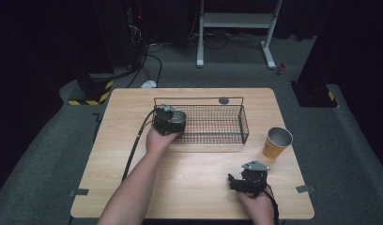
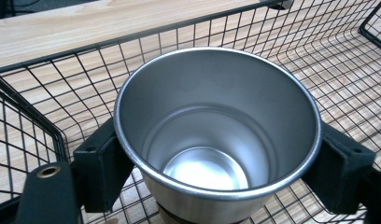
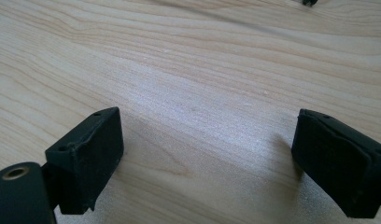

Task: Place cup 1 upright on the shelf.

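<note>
A: In the left gripper view, the steel cup's (image 2: pixel 216 135) base is cut off at the bottom edge; its outer wall hides behind the rim; the wire basket (image 2: pixel 48 88) runs off both sides.

B: From above, the left gripper (image 1: pixel 169 121) covers most of that cup; the person's forearms leave the bottom edge.

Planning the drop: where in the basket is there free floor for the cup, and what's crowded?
The wire basket has bare mesh floor from the steel cup in the left tool across to its right end. Its left end is crowded by that tool and cup. On the table, the front middle is bare between both forearms; the orange cup stands right of the basket.
</note>
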### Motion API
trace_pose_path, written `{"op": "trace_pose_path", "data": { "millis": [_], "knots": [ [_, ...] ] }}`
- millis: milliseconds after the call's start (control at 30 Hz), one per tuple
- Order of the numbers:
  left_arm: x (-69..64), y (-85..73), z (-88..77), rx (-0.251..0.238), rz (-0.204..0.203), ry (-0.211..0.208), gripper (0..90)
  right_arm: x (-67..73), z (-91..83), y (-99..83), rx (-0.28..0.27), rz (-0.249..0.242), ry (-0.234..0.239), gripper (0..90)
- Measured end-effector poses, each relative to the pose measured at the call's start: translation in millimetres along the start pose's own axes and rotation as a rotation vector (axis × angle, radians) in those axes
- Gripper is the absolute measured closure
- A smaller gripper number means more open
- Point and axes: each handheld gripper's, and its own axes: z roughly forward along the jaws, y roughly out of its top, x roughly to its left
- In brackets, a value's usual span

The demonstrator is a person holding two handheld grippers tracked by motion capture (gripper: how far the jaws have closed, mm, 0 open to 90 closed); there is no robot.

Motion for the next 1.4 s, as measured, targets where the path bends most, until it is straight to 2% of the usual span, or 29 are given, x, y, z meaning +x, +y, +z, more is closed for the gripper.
{"op": "trace_pose_path", "data": {
  "millis": [100, 700, 933, 1167, 1400],
  "knots": [
    [0.1, 0.1, 0.8, 0.01, 0.007, 0.006, 18.8, 0.0, 0.0, 0.0, 0.0, 0.0, 0.0, 8.9],
    [3.6, 1.8, -1.8, 0.074, -0.006, 0.0, 18.4, 0.0, 0.0, 0.0, 0.0, 0.0, 0.0, 8.9],
    [2.4, 3.5, -2.5, 0.094, 0.008, 0.005, 18.2, 0.0, 0.0, 0.0, 0.0, 0.0, 0.0, 8.9],
    [3.6, 7.5, -1.1, 0.105, 0.011, 0.007, 18.8, 0.2, -0.1, -0.3, 0.0, 0.001, 0.0, 8.9],
    [-1.5, 8.5, 3.2, 0.085, 0.018, 0.019, 18.8, 0.3, -0.2, -0.3, 0.0, 0.002, 0.0, 8.9]
  ]
}}
